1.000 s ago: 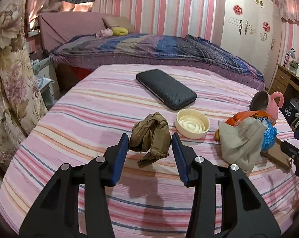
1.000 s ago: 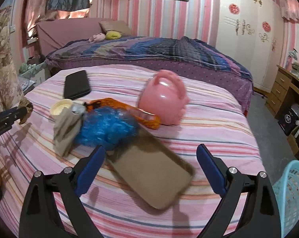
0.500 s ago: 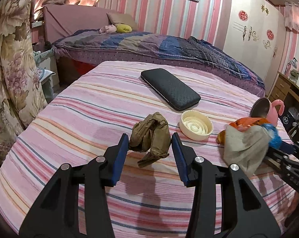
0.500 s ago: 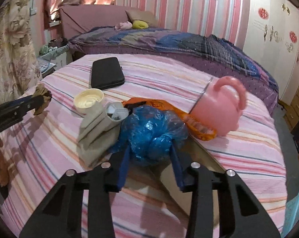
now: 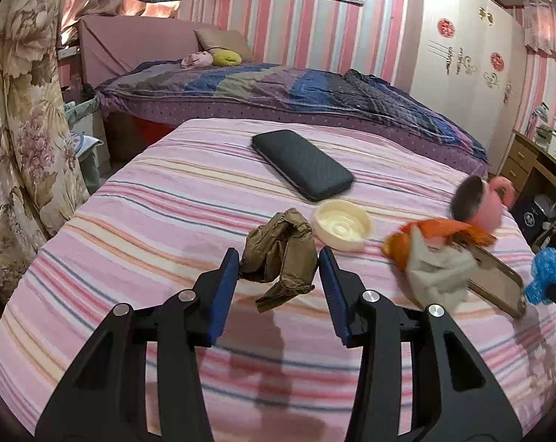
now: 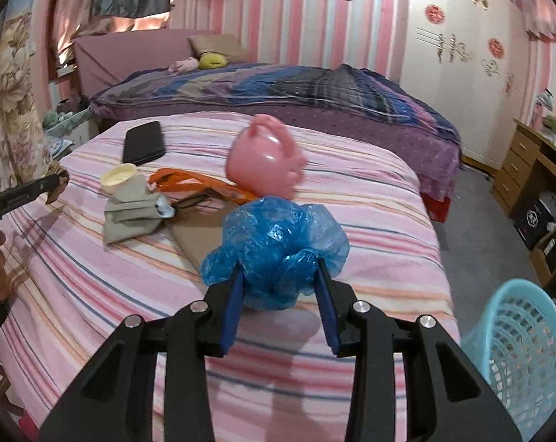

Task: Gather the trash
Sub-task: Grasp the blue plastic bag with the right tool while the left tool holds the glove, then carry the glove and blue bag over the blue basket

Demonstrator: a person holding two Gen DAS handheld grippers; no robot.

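My left gripper [image 5: 278,269] is shut on a crumpled brown paper wad [image 5: 278,254], held above the striped table. My right gripper [image 6: 278,283] is shut on a crumpled blue plastic bag [image 6: 274,243], lifted off the table; the bag also shows at the right edge of the left wrist view [image 5: 546,276]. On the table lie an orange bag [image 6: 200,184], a grey-beige cloth [image 6: 130,213] and a brown flat case [image 6: 200,232]. A light blue mesh basket [image 6: 517,350] stands on the floor at lower right.
A black padded case [image 5: 302,164], a cream round dish [image 5: 342,224] and a pink jug [image 6: 265,158] sit on the striped tablecloth [image 5: 149,221]. A bed stands behind, a wooden desk [image 6: 535,169] at right, a floral curtain [image 5: 16,129] at left.
My right gripper closed on the blue bag and lifted it off the pile, back toward the table's near right edge. My left gripper kept its hold on the brown paper.
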